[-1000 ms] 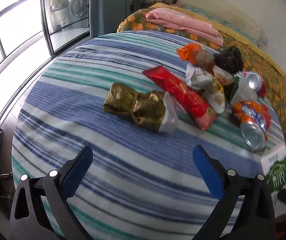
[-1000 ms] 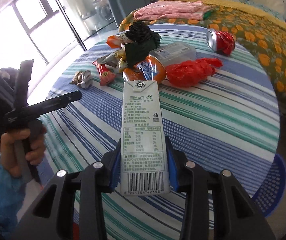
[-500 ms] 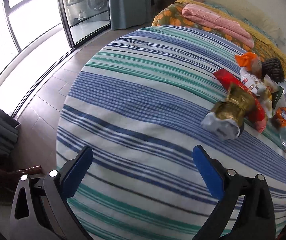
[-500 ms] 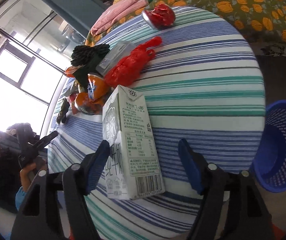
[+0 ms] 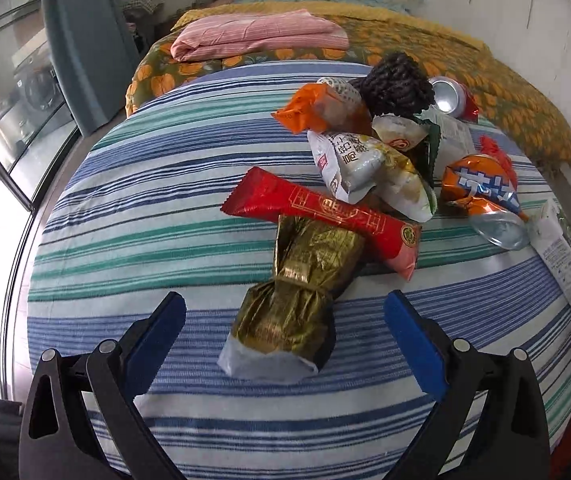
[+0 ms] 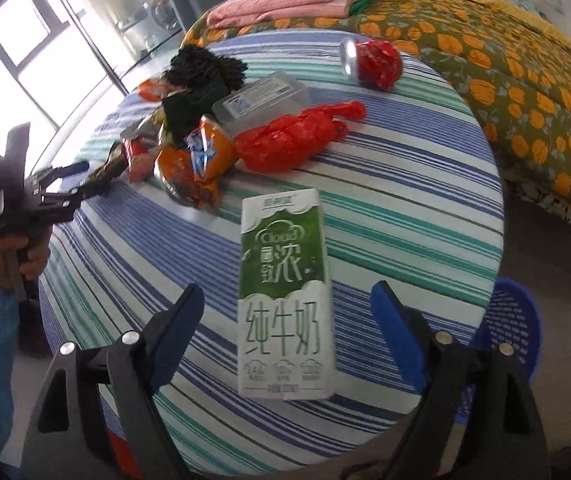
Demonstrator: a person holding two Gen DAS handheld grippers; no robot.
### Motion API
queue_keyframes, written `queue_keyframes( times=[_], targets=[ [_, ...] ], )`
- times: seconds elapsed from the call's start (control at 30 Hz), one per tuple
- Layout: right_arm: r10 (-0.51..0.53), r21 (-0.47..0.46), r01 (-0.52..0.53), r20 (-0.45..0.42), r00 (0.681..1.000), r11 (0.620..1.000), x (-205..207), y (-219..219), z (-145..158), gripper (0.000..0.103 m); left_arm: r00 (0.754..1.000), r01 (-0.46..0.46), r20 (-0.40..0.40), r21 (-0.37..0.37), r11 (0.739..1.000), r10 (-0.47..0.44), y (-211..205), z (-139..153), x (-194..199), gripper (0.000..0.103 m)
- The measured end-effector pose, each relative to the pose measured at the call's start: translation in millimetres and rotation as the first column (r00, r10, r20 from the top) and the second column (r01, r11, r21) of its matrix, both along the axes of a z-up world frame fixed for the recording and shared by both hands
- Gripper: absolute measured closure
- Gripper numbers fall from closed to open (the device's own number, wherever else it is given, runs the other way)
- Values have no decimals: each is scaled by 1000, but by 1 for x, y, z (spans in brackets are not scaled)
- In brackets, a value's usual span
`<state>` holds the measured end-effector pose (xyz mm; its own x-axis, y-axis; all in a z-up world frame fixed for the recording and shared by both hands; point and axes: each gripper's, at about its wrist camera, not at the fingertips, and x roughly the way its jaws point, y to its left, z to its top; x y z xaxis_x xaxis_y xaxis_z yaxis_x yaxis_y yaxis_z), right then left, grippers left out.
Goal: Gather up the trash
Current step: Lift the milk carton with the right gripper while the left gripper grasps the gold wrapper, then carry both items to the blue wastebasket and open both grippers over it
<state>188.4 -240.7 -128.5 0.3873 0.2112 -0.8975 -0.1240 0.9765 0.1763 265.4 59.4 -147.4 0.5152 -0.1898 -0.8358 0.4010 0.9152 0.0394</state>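
A crumpled gold foil wrapper (image 5: 293,304) lies on the striped round table (image 5: 133,216), its near end between the pads of my left gripper (image 5: 283,332). Those jaws are closing, and neither pad touches the wrapper. Behind it are a red wrapper (image 5: 325,216), a white snack bag (image 5: 365,168) and an orange bag (image 5: 321,108). A green and white milk carton (image 6: 285,300) lies flat near the table's edge between the fingers of my right gripper (image 6: 287,320). The right jaws are opening, with both pads clear of the carton.
A blue mesh basket (image 6: 513,332) stands on the floor beside the table, at the right. A red plastic bag (image 6: 293,140), a clear box (image 6: 261,100), a crushed red can (image 6: 373,62) and a black bundle (image 6: 201,68) lie farther back. A bed (image 6: 525,80) is beyond.
My right gripper has let go of the milk carton, which now lies green face up on the cloth. The left gripper has swung around onto the gold wrapper.
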Motion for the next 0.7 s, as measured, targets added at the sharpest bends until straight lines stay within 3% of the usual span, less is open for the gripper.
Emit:
queue_keyframes(
  times=[0.13, 0.2, 0.23, 0.37, 0.53, 0.7],
  targets=[
    [26, -147, -32, -42, 999, 989, 12, 24, -17, 20, 999, 31, -13, 21, 999, -31, -4, -1, 5, 29],
    [29, -190, -37, -42, 999, 981, 12, 27, -20, 43, 999, 39, -21, 19, 999, -39, -4, 0, 2, 53],
    [30, -201, -37, -37, 999, 979, 11, 28, -21, 54, 999, 43, -27, 21, 999, -43, -2, 0, 0, 56],
    [19, -151, -16, 15, 1000, 988, -2, 24, -8, 55, 1000, 7, -5, 31, 999, -7, 3, 2, -20, 60],
    [-19, 6, 19, 92, 996, 1000, -17, 8, 13, 54, 999, -41, -5, -117, 992, 41, 11, 21, -58, 60],
    [-97, 141, 79, 120, 988, 987, -31, -22, 20, 54, 1000, -19, 0, -219, 976, 20, -16, 41, -90, 60]
  ],
)
